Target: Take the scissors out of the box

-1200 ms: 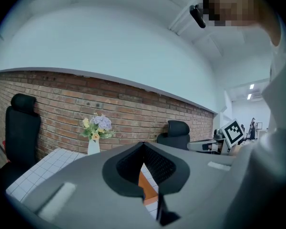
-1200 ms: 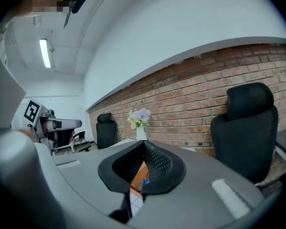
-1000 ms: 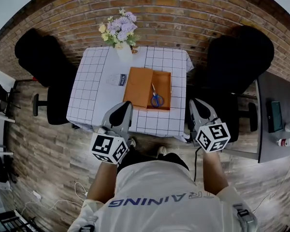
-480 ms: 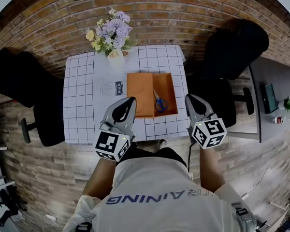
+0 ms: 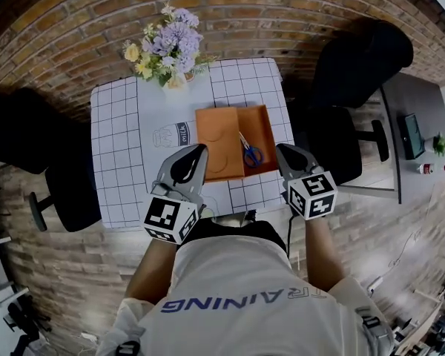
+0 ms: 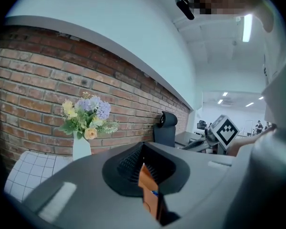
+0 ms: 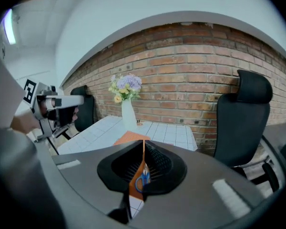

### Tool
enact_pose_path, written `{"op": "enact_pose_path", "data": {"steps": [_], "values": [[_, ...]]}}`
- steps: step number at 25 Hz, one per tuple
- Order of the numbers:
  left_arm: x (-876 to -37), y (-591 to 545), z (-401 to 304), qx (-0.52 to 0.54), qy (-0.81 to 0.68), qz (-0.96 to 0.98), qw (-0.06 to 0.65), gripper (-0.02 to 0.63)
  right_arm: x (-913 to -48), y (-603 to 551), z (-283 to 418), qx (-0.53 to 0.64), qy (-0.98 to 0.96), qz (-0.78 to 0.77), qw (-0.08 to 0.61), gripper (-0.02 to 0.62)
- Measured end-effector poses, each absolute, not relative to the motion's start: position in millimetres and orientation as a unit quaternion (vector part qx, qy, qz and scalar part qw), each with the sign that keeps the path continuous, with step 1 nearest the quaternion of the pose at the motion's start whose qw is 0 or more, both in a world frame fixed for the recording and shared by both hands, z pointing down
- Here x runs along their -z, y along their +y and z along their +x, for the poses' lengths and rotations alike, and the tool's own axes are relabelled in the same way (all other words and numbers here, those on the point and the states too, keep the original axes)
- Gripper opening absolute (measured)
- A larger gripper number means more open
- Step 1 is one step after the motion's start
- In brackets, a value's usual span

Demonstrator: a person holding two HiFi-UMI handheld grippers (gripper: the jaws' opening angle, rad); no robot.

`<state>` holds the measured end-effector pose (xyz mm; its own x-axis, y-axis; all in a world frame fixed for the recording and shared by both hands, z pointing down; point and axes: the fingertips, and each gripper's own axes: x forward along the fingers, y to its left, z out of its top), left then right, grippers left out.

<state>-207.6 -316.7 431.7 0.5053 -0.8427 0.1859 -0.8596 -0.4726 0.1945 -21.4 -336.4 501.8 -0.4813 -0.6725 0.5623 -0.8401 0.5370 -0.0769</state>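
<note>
An open orange box (image 5: pixel 221 141) lies on the checked tablecloth (image 5: pixel 119 147), its lid folded out to the left. Blue-handled scissors (image 5: pixel 250 151) lie in its right half. My left gripper (image 5: pixel 199 151) hovers at the box's near left corner, jaws together and empty; in the left gripper view (image 6: pixel 144 162) a strip of the box (image 6: pixel 148 182) shows past them. My right gripper (image 5: pixel 281 151) is just right of the box, apart from it. Its jaws (image 7: pixel 143 162) are opening to a thin slit with nothing between them; the scissors (image 7: pixel 142 179) show through it.
A white vase of flowers (image 5: pixel 169 47) stands at the table's far edge, and a small item labelled milk (image 5: pixel 174 134) lies left of the box. Black chairs (image 5: pixel 356 73) flank the table on both sides. A grey desk (image 5: pixel 423 139) stands at the right.
Both grippers have moved forward and down toward the table, from short of its near edge to either side of the box's near end. The right jaws have parted slightly.
</note>
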Motion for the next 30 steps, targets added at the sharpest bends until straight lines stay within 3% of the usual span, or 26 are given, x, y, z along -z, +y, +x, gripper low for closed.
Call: {"op": "enact_pose_path", "data": {"steps": [10,18,23,30], "values": [[-462.8,-303.0,-228.0,-0.037,-0.536,0.826,0.171,0.003,-620.2,-331.6,-43.8,-0.228,-0.798,0.34,0.441,0.138],[-484.2,-293.8,-266.9,-0.028,-0.571,0.792,0.213,0.003,-703.7,-339.0,-43.9,-0.27,-0.716,0.302,0.569,0.147],[-488.1,-296.1,-284.5,-0.024,-0.583,0.783,0.216,0.003,-732.0,-338.1,-41.9,-0.28,-0.682,0.293,0.609,0.147],[-488.7,-300.9,-290.7,-0.022,-0.581,0.783,0.219,0.003,-743.0,-337.5,-41.3,-0.292,-0.673,0.303,0.608,0.14]]}}
